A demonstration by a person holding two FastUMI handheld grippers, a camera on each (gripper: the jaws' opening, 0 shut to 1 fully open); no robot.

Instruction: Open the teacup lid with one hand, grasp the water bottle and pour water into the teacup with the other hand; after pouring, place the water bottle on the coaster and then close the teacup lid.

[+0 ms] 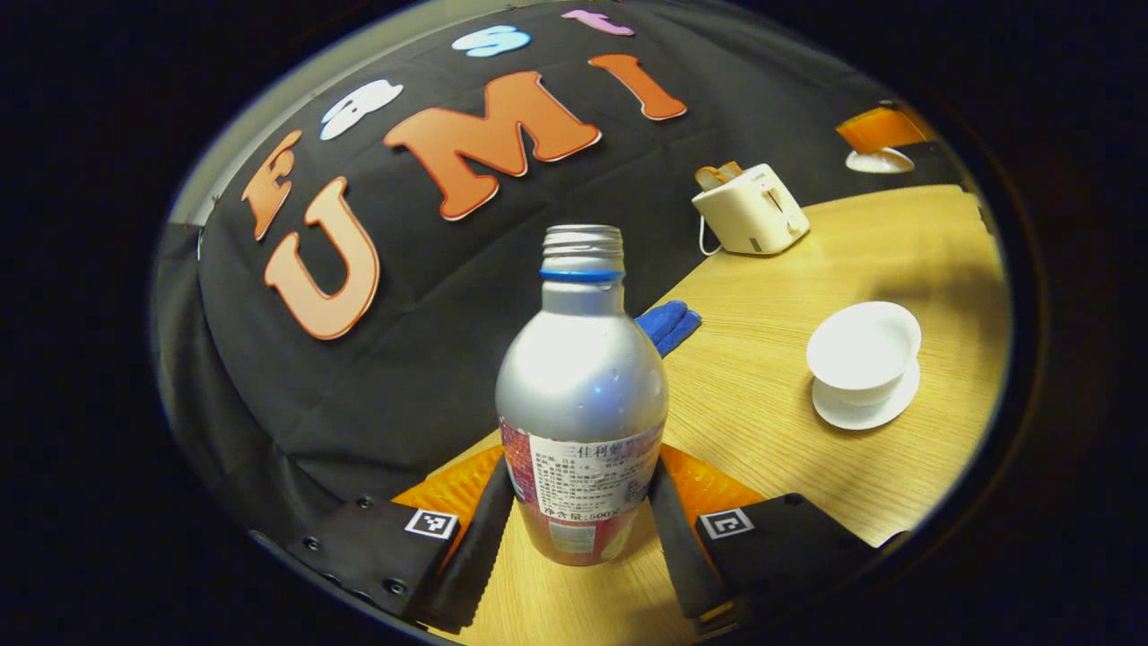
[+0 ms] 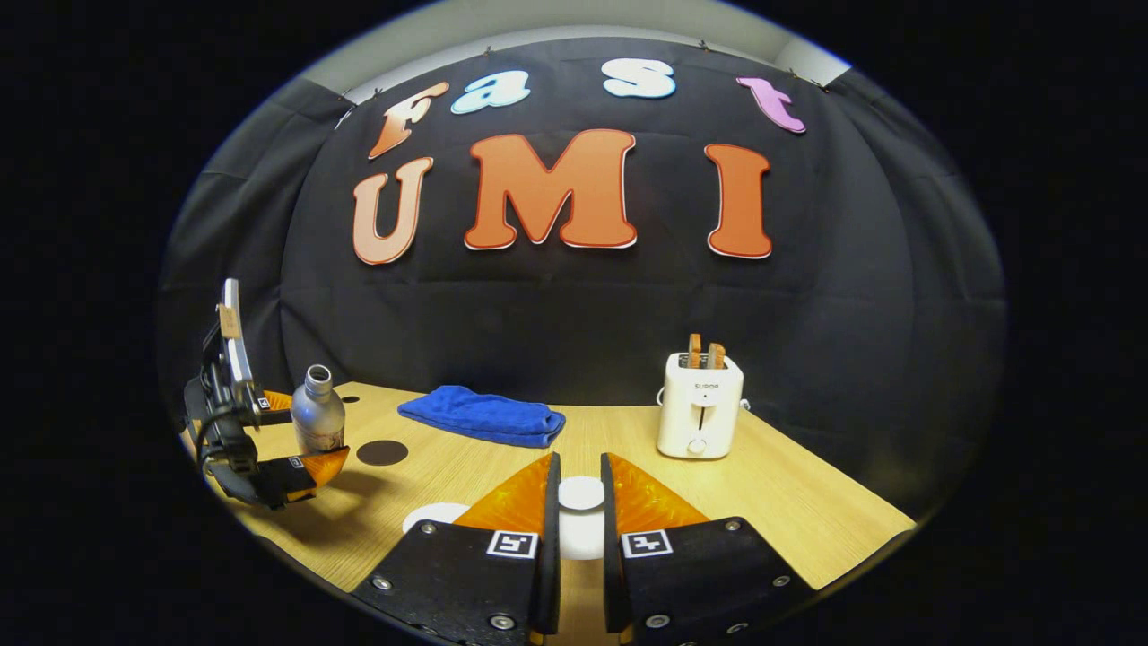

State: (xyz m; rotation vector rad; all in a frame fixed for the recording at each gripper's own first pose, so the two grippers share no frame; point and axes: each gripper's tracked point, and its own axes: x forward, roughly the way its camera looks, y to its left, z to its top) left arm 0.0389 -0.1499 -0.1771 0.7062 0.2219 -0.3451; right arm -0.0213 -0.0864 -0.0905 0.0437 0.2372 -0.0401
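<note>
Between my left gripper's (image 1: 580, 511) two fingers stands the water bottle (image 1: 581, 395), upright on the wooden table (image 1: 771, 404). Both finger pads (image 1: 489, 516) lie against its lower, labelled part, one on each side, so that gripper is closed on the bottle. The bottle is silver with a blue ring under its threaded neck, and its mouth has no cap on it. Past the bottle, to its right in the left gripper view, the teacup (image 1: 863, 352) sits on its white saucer (image 1: 865, 408) with no lid on it. Behind the bottle a folded blue cloth (image 1: 668, 325) pokes out, and farther back than the teacup a white toaster (image 1: 752, 211) with two slices of bread stands by the black wall.

My right gripper (image 2: 579, 516) holds the white teacup lid (image 2: 581, 493) between its fingers, which are drawn close together on either side of it. A white rim, partly hidden by the left finger, shows just below and beside the lid; I cannot tell whether it is cup or saucer. In the right gripper view the bottle (image 2: 317, 413) stands far off to the left of the lid, with my left gripper (image 2: 269, 449) around it. A dark round coaster (image 2: 382, 452) lies on the table just right of the bottle, apart from it. The blue cloth (image 2: 484, 417) lies beyond the lid toward the wall, and the toaster (image 2: 700, 404) stands to the lid's right.
</note>
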